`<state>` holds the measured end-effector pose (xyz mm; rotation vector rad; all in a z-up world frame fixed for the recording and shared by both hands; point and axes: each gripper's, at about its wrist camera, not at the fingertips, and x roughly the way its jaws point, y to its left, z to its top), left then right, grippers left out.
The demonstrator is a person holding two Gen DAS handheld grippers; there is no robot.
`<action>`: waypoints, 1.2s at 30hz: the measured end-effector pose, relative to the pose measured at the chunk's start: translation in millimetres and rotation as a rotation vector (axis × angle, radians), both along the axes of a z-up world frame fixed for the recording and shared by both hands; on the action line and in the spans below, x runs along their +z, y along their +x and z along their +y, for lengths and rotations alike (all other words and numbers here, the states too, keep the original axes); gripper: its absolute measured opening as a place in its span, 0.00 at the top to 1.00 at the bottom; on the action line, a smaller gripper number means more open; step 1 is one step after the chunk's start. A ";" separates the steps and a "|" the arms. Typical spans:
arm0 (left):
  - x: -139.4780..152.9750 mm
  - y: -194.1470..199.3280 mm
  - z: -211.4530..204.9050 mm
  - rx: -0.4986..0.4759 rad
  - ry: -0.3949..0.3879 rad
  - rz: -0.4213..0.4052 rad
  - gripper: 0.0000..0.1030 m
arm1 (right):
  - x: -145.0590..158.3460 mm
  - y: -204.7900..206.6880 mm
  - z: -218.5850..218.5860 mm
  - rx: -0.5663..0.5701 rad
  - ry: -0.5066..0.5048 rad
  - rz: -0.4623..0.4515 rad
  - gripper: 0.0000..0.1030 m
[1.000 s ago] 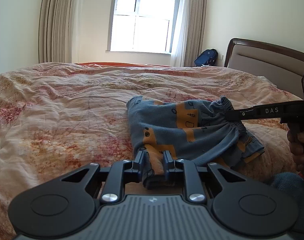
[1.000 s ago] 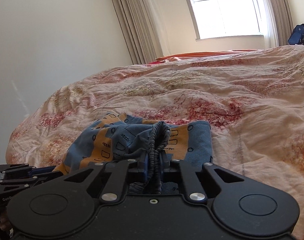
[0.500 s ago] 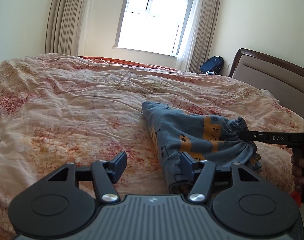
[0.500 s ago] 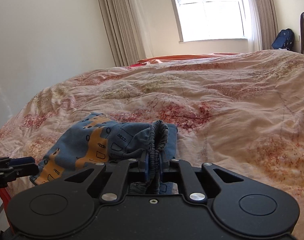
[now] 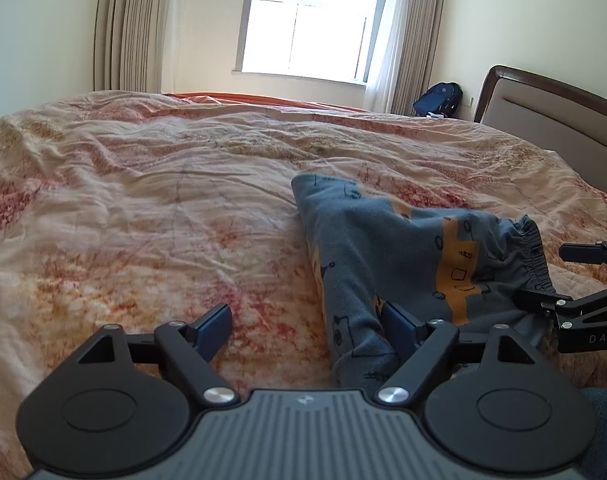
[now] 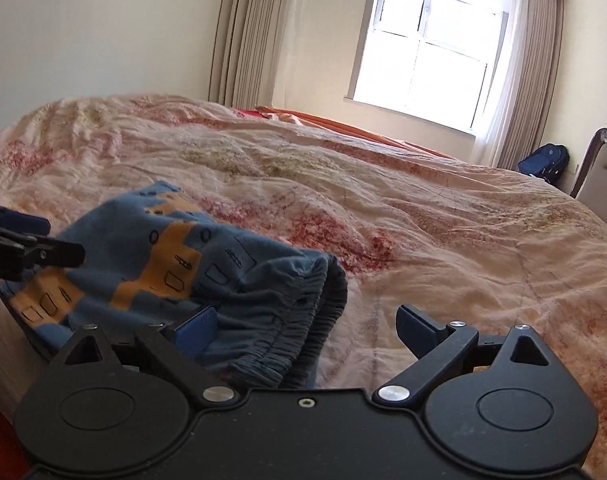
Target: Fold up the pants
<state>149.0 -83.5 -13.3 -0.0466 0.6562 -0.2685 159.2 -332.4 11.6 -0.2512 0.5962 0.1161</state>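
Both the left tongs (image 5: 307, 330) and the right tongs (image 6: 307, 330) stand spread wide, gripping nothing, over the near edge of the blue-and-orange pants (image 5: 403, 256), which lie bunched on the bed (image 5: 163, 208), waistband right.

1 pants (image 5: 403, 256), 2 grippers (left (image 5: 307, 330), right (image 6: 307, 330)), 1 bed (image 5: 143, 200), 1 backpack (image 5: 439, 98), 1 window (image 5: 307, 20)

Folded blue pants (image 5: 403, 256) with orange print, elastic waistband (image 6: 323, 320), on the bedspread (image 5: 143, 220).
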 end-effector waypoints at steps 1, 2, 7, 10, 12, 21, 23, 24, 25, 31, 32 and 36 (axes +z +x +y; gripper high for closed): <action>-4.1 -3.3 2.6 -0.002 -0.009 0.005 0.17 | -5.1 -4.5 -3.1 0.006 -0.001 0.005 0.04; -6.9 -6.7 4.2 -0.006 -0.011 0.003 0.17 | -8.1 -8.5 -6.9 0.008 0.011 0.012 0.03; -10.0 -18.9 4.0 -0.030 0.034 -0.022 0.17 | -16.9 -19.2 -20.1 0.001 0.078 0.038 0.01; -1.8 -21.2 5.8 -0.034 0.039 -0.020 0.14 | -14.6 -23.3 -20.7 0.009 0.085 0.024 0.01; 7.6 -19.0 5.8 -0.020 0.040 -0.035 0.06 | -8.9 -27.9 -19.7 0.023 0.090 -0.007 0.01; 36.5 40.7 -39.6 -0.069 0.146 -0.163 0.01 | 17.8 16.0 -9.5 0.051 0.144 -0.143 0.01; 30.4 58.2 -47.9 -0.075 0.180 -0.156 0.01 | 10.6 31.5 -5.4 0.077 0.146 -0.119 0.01; 26.4 65.2 -50.7 -0.069 0.199 -0.150 0.01 | 6.2 38.5 -3.7 0.083 0.139 -0.105 0.01; 20.3 72.6 -53.0 -0.055 0.223 -0.141 0.01 | 1.2 45.0 -2.9 0.082 0.126 -0.092 0.01; -18.1 98.6 -41.2 -0.023 0.155 -0.051 0.00 | -29.9 65.8 -23.6 0.044 0.177 -0.041 0.01; -20.7 99.8 -38.3 -0.024 0.141 -0.047 0.00 | -33.0 67.7 -28.1 0.043 0.206 -0.030 0.01; -16.1 97.0 -30.3 -0.032 0.108 -0.049 0.00 | -37.3 71.8 -39.4 0.051 0.290 0.005 0.01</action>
